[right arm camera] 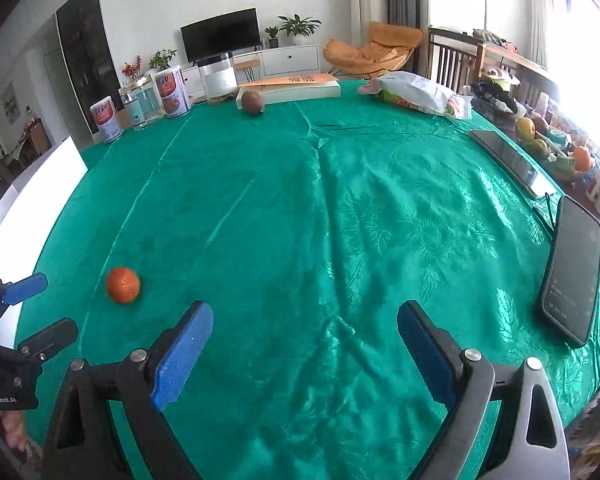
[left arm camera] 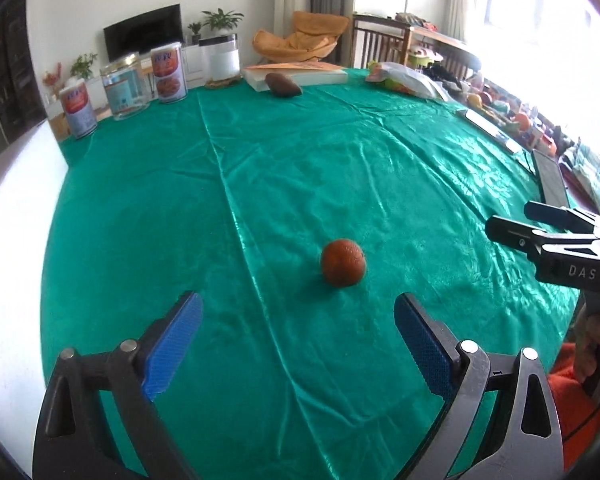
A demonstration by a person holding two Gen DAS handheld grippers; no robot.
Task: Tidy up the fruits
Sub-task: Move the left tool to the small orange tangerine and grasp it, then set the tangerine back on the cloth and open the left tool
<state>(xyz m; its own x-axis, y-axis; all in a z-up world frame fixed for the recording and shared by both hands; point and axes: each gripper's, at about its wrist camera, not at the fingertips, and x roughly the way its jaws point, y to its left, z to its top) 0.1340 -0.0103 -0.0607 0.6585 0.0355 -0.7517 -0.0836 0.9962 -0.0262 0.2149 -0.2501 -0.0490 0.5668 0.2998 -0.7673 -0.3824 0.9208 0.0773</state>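
Left gripper (left arm camera: 296, 320), jaws wide and empty, hovering just short of the orange (left arm camera: 343, 262) on the green tablecloth (left arm camera: 340, 160). Right gripper (right arm camera: 305, 332) likewise wide, empty, right of the orange. Probably light, firm, prone to rolling; best pinched across its middle.

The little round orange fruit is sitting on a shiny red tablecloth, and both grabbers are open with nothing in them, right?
Almost. The shiny tablecloth is green, not red; the left wrist view shows it clearly. The rest holds: the little round orange fruit sits on it, and the left gripper and right gripper are both open with nothing in them.
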